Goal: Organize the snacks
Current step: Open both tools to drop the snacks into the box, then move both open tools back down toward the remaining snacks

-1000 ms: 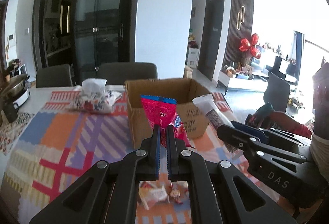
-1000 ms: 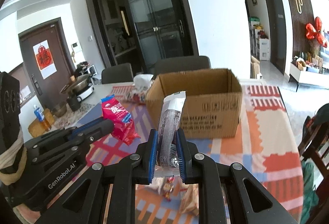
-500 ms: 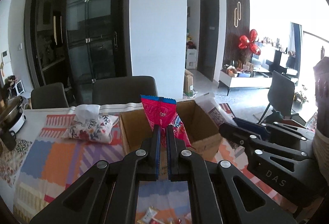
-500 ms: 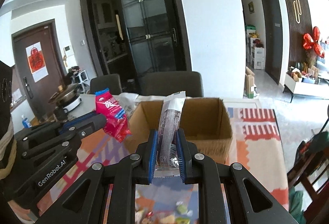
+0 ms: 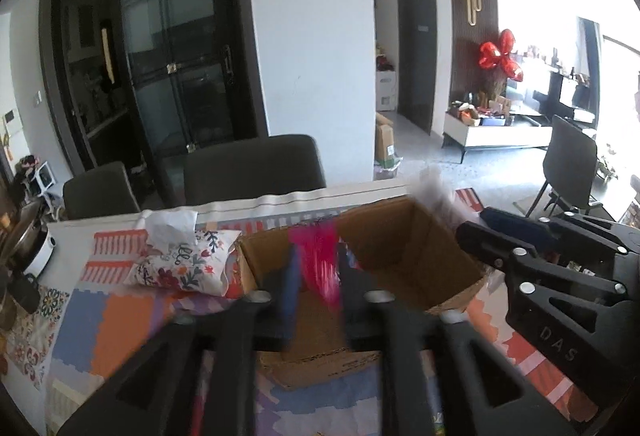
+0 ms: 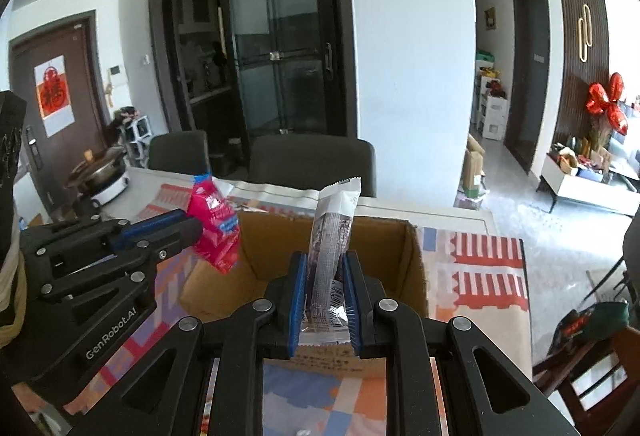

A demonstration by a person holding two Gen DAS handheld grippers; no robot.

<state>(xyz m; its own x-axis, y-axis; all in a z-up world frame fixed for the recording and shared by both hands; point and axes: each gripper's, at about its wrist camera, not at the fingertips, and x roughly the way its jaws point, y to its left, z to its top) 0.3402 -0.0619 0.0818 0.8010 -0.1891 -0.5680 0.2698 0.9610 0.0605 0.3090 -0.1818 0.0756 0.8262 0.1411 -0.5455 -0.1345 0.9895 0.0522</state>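
An open cardboard box [image 5: 404,228] stands on the table; it also shows in the right wrist view [image 6: 412,260]. My left gripper [image 5: 318,276] is over the box's near edge, its fingers parted and blurred, with the red snack packet [image 5: 318,264] between them, blurred. In the right wrist view the red packet [image 6: 216,224] sits at the left gripper's tip [image 6: 192,230] above the box's left edge. My right gripper [image 6: 324,288] is shut on a long clear-and-white snack packet [image 6: 332,236], upright over the box's near wall.
A floral tissue pouch [image 5: 180,260] lies left of the box on the patterned tablecloth [image 5: 120,320]. A pot [image 6: 98,175] stands at the far left. Two dark chairs [image 5: 252,167] stand behind the table. The right gripper's body [image 5: 560,276] is close on the right.
Both grippers moved forward and up over the box. The left gripper's fingers have spread apart around the red packet, which now looks blurred. The right gripper still grips its packet.
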